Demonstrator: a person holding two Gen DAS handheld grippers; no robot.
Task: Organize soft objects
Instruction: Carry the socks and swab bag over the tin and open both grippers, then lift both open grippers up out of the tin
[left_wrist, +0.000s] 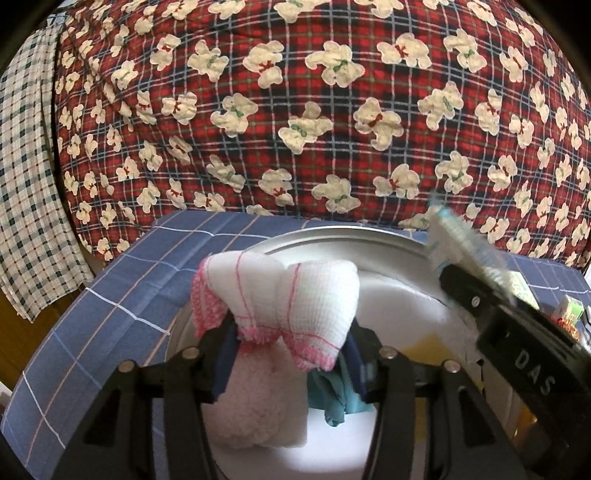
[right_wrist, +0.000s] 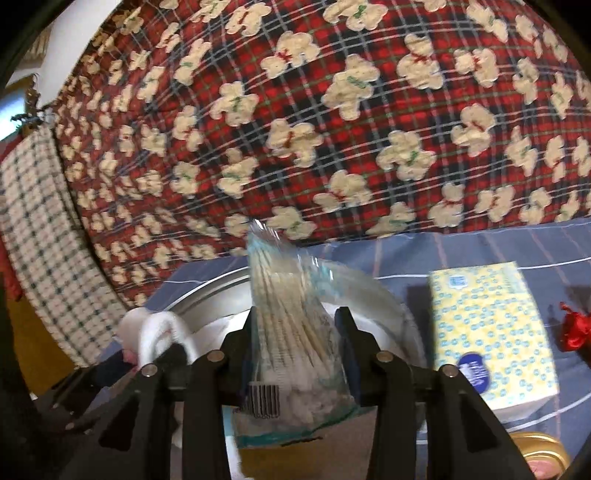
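Note:
My left gripper (left_wrist: 290, 328) is shut on a white cloth with pink stripes and pink edging (left_wrist: 288, 291), held above a round metal basin (left_wrist: 332, 238). In the basin lie a pink fluffy towel (left_wrist: 251, 398), a teal cloth (left_wrist: 332, 398) and white foam (left_wrist: 402, 306). My right gripper (right_wrist: 299, 332) is shut on a clear plastic bag of cotton swabs (right_wrist: 288, 314) above the same basin (right_wrist: 218, 291). The right gripper (left_wrist: 480, 291) also shows at the right of the left wrist view, with the bag (left_wrist: 454, 240). The white cloth (right_wrist: 155, 332) shows at lower left of the right wrist view.
The basin sits on a blue checked tablecloth (left_wrist: 122, 295). A red plaid quilt with cream bears (left_wrist: 295, 110) hangs behind. A yellow tissue box (right_wrist: 491, 332) stands right of the basin, with a red ribbon thing (right_wrist: 574, 328) beyond it and a gold lid (right_wrist: 543, 454) nearby.

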